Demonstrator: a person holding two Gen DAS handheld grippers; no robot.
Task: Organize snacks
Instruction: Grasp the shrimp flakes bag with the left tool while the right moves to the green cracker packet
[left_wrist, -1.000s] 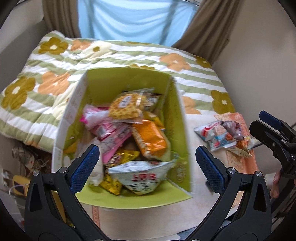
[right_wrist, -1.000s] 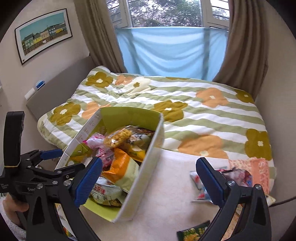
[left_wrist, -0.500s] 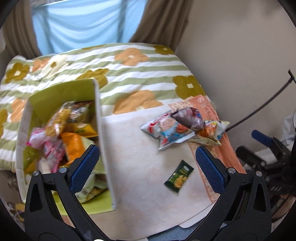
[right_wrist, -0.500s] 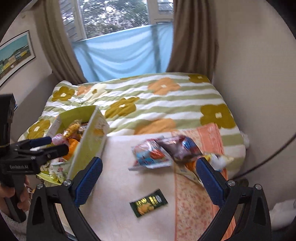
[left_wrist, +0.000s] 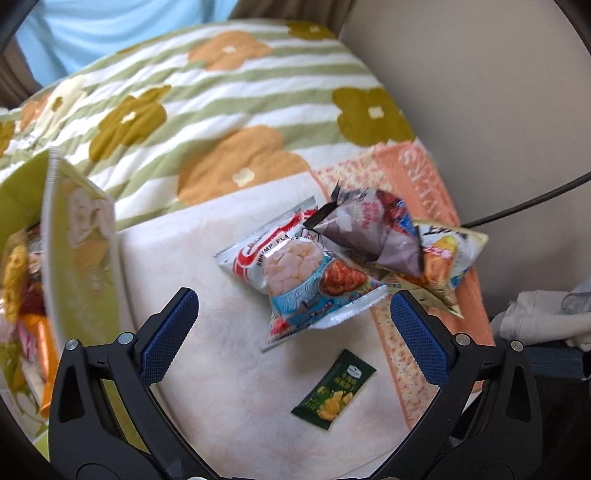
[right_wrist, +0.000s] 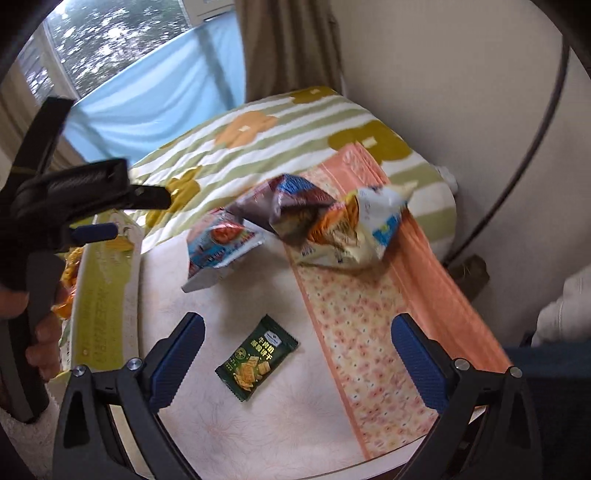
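A small dark green snack packet (left_wrist: 334, 389) (right_wrist: 257, 357) lies flat on the pale table. Behind it rest a shrimp-flavour bag (left_wrist: 301, 271) (right_wrist: 218, 243), a dark purple bag (left_wrist: 369, 232) (right_wrist: 291, 208) and a white-and-yellow bag (left_wrist: 447, 254) (right_wrist: 373, 229), overlapping. A green cardboard box (left_wrist: 79, 254) (right_wrist: 105, 295) full of snacks stands at the left. My left gripper (left_wrist: 293, 334) is open above the table, near the shrimp bag. My right gripper (right_wrist: 297, 358) is open with the green packet between its fingers' line, apart from it.
A flowered, striped quilt (left_wrist: 207, 110) covers the bed beyond the table. An orange patterned cloth (right_wrist: 373, 314) runs along the table's right side. A beige wall and a black cable (right_wrist: 532, 147) are at the right. A hand (right_wrist: 40, 339) holds the left gripper's handle.
Both views have swung right, from the snack box to the loose bags and the green packet. Both grippers have come lower and closer to the table. Their jaws stay open.
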